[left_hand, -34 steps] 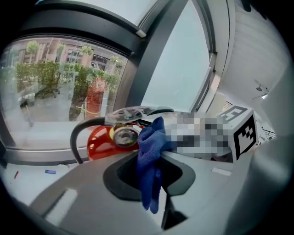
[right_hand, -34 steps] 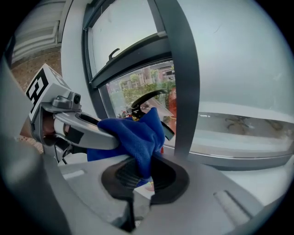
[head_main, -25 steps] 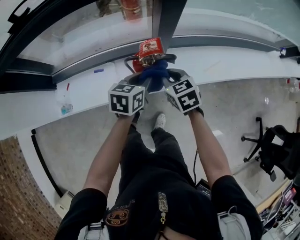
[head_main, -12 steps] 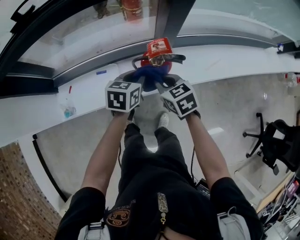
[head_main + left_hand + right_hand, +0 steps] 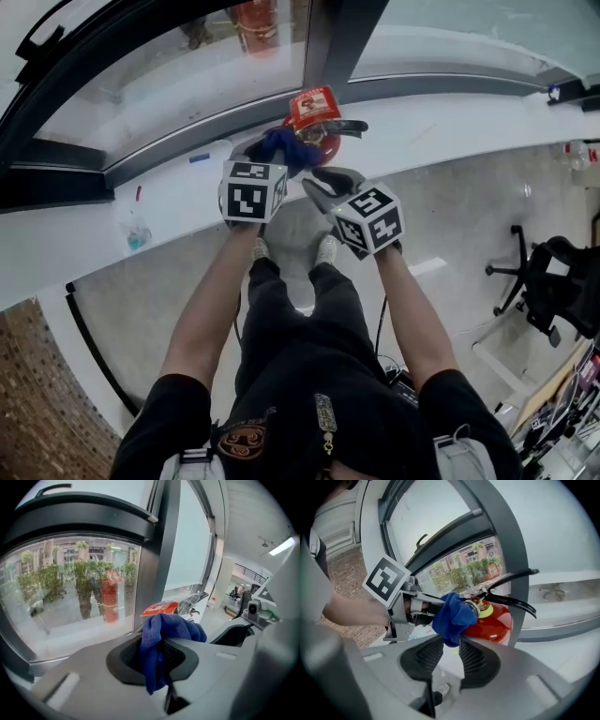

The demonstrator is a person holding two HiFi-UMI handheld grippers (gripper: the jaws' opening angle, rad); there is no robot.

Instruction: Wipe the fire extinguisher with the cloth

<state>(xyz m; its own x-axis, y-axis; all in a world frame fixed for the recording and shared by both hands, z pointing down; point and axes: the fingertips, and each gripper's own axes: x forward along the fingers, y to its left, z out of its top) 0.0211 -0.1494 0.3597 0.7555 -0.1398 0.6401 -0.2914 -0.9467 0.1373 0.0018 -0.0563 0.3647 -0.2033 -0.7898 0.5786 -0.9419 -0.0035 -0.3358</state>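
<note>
Now the red fire extinguisher sits on the white window ledge at the foot of the dark window post, with the blue cloth bunched against its valve head. The left gripper has just been closing its tongs and pinches that cloth. The right gripper, just beside it, has just been opening its tongs, which stand parted and grip nothing.

The cloth is deep blue. The extinguisher is red, with black lever and yellow neck ring. The left tool and right tool are grey, their cubes patterned in black-and-white squares.
</note>
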